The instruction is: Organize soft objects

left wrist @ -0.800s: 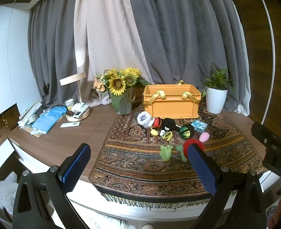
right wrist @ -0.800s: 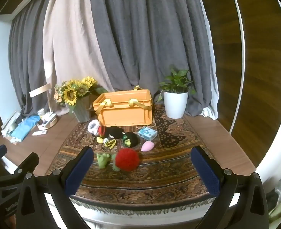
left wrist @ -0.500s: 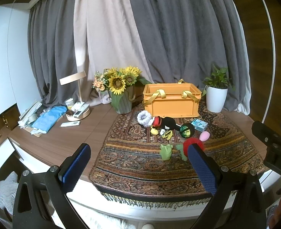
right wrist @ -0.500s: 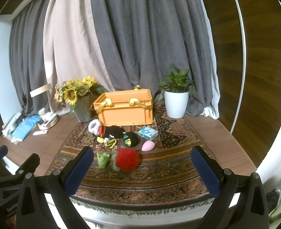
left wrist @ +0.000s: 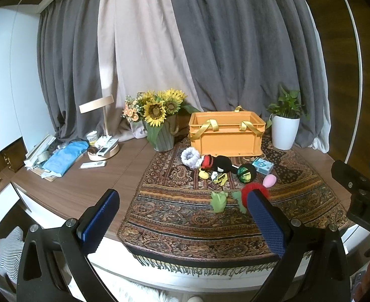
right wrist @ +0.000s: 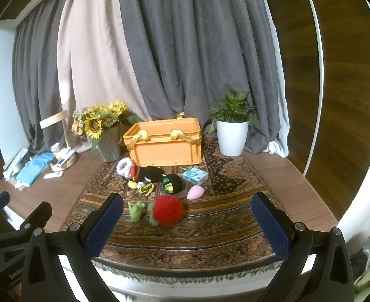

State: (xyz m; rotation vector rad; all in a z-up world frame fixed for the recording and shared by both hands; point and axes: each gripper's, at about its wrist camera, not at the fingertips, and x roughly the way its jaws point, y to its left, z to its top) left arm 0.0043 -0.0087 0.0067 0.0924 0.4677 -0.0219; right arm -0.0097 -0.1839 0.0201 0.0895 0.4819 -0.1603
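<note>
An orange crate with yellow handles stands at the back of a patterned rug. In front of it lie soft toys: a red fuzzy ball, a green plush, a pink egg-shaped sponge, a black-and-green ball, a black plush with a red cap, a white fluffy ring and a small blue box. My left gripper and right gripper are both open and empty, held back at the table's near edge.
A sunflower vase stands left of the crate and a white potted plant to its right. On the bare wood at the left are a lamp tray with remotes and a blue cloth. Curtains hang behind.
Both views have shifted very slightly; the objects have not moved and both grippers stay open.
</note>
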